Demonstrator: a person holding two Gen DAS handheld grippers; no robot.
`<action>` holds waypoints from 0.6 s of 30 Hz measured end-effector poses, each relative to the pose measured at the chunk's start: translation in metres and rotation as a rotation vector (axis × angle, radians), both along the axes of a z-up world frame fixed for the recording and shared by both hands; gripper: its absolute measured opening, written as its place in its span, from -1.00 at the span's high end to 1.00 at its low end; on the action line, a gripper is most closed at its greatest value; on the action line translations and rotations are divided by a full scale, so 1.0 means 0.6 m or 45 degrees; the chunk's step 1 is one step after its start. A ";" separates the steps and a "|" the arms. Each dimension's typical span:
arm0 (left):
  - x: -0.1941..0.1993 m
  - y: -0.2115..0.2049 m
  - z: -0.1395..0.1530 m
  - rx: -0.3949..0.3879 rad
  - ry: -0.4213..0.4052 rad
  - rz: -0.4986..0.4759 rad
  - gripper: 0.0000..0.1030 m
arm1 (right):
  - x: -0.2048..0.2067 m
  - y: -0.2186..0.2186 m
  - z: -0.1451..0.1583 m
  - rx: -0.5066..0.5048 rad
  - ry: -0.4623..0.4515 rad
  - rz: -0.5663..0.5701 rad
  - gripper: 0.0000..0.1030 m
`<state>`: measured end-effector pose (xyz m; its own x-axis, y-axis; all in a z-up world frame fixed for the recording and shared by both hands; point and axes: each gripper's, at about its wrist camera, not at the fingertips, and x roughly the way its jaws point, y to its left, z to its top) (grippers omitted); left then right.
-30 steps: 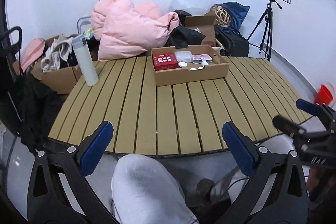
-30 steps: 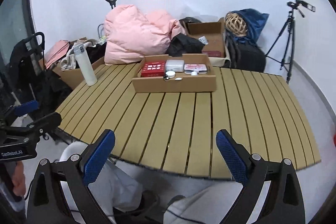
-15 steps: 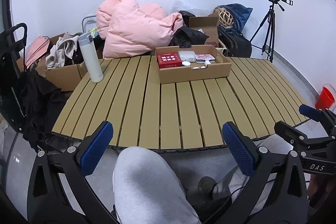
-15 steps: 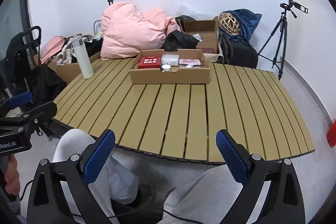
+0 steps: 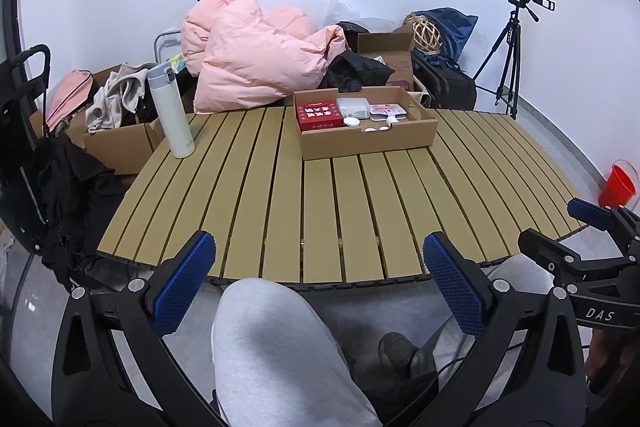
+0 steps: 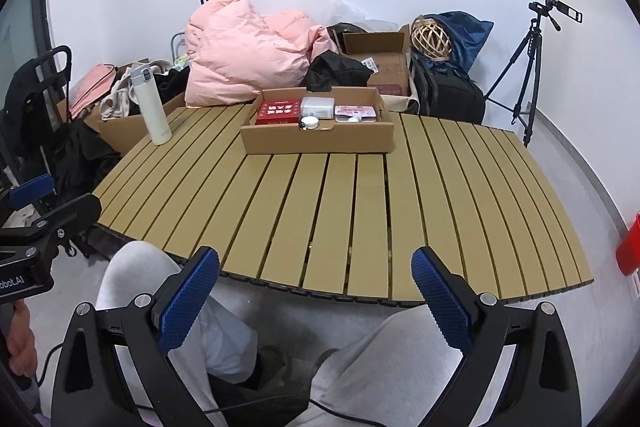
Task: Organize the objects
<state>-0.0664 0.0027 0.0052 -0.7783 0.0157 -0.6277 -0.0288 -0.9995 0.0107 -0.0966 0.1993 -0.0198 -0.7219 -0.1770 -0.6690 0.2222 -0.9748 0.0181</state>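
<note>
I hold the left gripper (image 5: 320, 279) and the right gripper (image 6: 316, 287) spread wide and empty, above my knees, before the table (image 6: 360, 195). The small things lie inside the cardboard box (image 6: 320, 143) at the far side. The white bottle (image 6: 150, 107) stands apart; I judge it remains.

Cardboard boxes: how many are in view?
3. A shallow box on the table, an open box behind it by the wall, and a clothes-filled box left of the table. Clutter may hide others.
</note>
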 end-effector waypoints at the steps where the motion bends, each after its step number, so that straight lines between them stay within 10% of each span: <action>1: 0.000 0.001 0.000 -0.002 -0.002 -0.002 -1.00 | -0.001 0.000 0.000 -0.002 -0.001 -0.001 -0.91; 18: -0.001 -0.002 0.002 -0.002 -0.001 -0.008 -1.00 | 0.000 0.001 -0.002 0.011 -0.015 -0.010 -0.91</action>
<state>-0.0668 0.0016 0.0064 -0.7777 0.0196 -0.6284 -0.0350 -0.9993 0.0121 -0.0968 0.1996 -0.0210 -0.7154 -0.1655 -0.6789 0.2142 -0.9767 0.0123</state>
